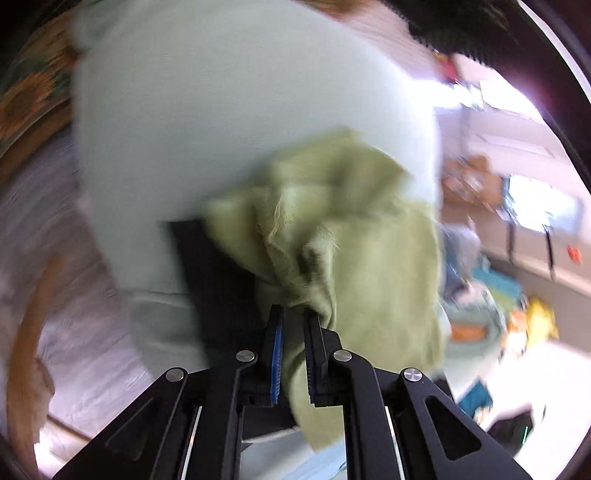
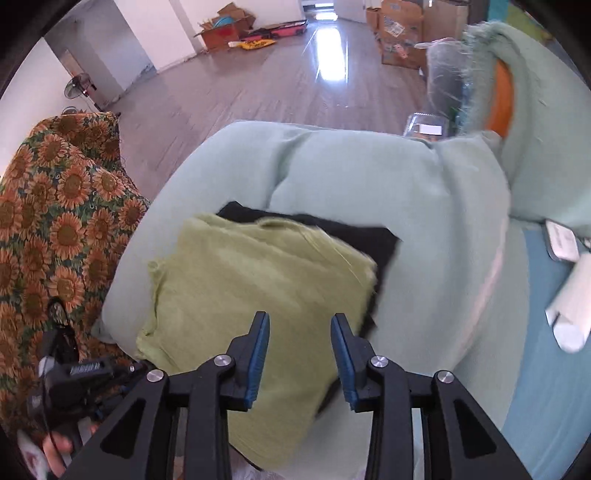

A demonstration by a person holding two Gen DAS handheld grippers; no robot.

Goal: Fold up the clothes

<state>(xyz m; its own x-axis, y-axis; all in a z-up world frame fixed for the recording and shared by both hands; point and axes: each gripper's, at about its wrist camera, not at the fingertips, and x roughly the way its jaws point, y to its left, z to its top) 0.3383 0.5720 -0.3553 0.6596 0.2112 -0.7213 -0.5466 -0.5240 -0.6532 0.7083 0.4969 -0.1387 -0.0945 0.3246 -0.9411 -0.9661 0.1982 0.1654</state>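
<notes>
A light green cloth (image 1: 354, 229) is bunched at the tips of my left gripper (image 1: 293, 313), which is shut on it; a fold of it hangs down between the fingers. In the right wrist view the same green cloth (image 2: 258, 280) lies roughly square on a black garment (image 2: 351, 236), both on a pale mint cushion (image 2: 369, 177). My right gripper (image 2: 299, 315) hovers over the cloth's near edge, open, with its blue pads clear of the fabric. The left gripper's black body (image 2: 74, 373), held by a hand (image 2: 55, 450), sits at the cloth's lower left corner. The black garment (image 1: 207, 266) is mostly covered.
A sunflower-print fabric (image 2: 55, 206) drapes to the left of the cushion. White objects (image 2: 569, 310) lie on a blue surface (image 2: 546, 387) at the right. Beyond is a wooden floor (image 2: 258, 85) with cardboard boxes (image 2: 399, 33) and a fan (image 2: 79, 86).
</notes>
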